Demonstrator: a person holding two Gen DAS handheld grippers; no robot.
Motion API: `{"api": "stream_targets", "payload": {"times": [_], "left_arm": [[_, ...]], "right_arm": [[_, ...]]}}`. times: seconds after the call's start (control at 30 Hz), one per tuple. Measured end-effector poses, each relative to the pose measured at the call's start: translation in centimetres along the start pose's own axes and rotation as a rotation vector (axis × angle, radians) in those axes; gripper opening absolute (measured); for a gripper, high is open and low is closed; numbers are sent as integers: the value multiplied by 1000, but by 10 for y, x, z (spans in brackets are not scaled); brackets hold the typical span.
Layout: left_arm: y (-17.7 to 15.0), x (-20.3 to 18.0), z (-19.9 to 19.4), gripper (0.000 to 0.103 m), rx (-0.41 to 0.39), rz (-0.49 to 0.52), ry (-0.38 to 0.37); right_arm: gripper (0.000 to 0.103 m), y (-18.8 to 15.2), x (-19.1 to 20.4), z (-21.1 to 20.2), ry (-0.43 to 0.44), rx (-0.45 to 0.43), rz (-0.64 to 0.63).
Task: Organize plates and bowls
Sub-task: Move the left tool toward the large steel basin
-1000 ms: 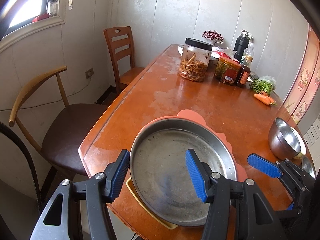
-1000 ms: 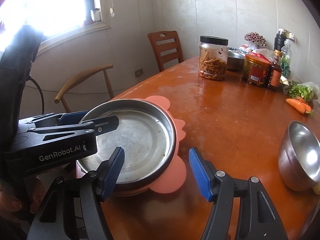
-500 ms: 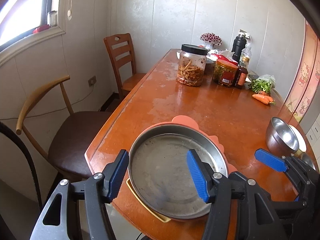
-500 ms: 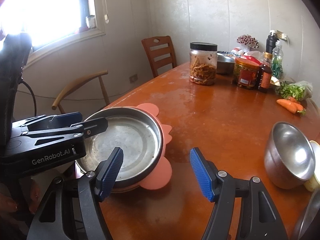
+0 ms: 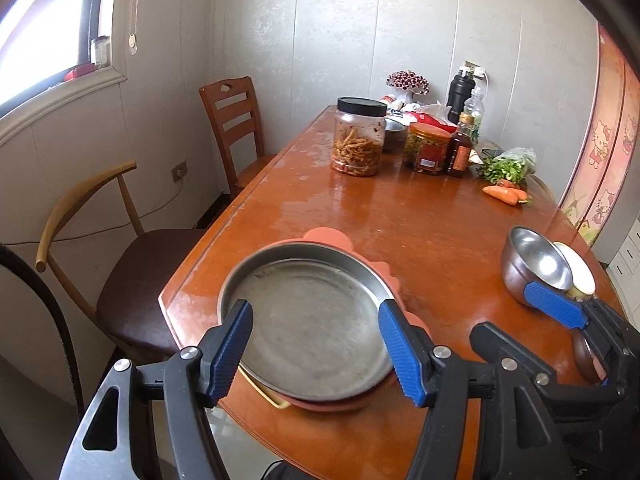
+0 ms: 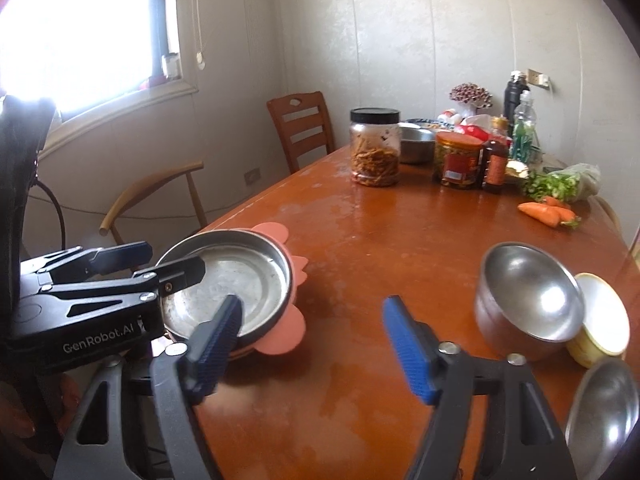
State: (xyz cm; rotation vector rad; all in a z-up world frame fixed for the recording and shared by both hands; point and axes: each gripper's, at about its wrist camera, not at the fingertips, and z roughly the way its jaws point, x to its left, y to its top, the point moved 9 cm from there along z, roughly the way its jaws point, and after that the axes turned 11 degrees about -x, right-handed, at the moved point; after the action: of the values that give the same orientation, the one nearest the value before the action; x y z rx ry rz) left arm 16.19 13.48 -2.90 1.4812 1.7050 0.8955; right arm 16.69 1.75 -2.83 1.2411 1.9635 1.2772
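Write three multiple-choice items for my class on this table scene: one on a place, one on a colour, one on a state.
1. What does the steel pan rest on?
A. a pink mat
B. a chair
C. the windowsill

2. What colour is the lid of the big jar?
A. red
B. black
C. white

3. How do the fingers of the right gripper stand?
A. shut on a carrot
B. shut on the pan
C. open, holding nothing

Answers:
1. A, the pink mat sticks out from under the pan's rim.
2. B, the lid is dark black above the clear jar.
3. C, bare table shows in the wide gap between the blue fingers.
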Motion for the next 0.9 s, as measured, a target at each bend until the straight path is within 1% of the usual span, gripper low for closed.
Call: {"api": "stream_targets", "payload": {"times": [0.1,0.13,0.33,0.5,0.63,0.73,0.83,0.9], "left_arm": [[-2,-14,-7,71,-6,13,-10],[-3,-19,-9,71,-6,17,-12],[-4,-50,-22,77,-21,32,-39],[-3,-65,-31,83,-47,32,-37],[-2,-77,-38,86,-62,33,-44],[-4,-83,-43,87,-70,36,-36],[-5,-90,-46,87,-76,34,-49],[-7,-96,-47,87,-71,37,-59]], "right_arm": [[78,3,-7,-14,-5,-25,4],[78,4,-10,-19,-6,-34,4],[78,9,-33,-48,-50,-78,19],[79,12,-55,-70,-89,-105,36],[79,16,-71,-87,-134,-136,29],[79,19,-82,-98,-182,-158,1],[80,18,-90,-108,-166,-169,23],[80,18,-97,-114,-173,-173,28]]}}
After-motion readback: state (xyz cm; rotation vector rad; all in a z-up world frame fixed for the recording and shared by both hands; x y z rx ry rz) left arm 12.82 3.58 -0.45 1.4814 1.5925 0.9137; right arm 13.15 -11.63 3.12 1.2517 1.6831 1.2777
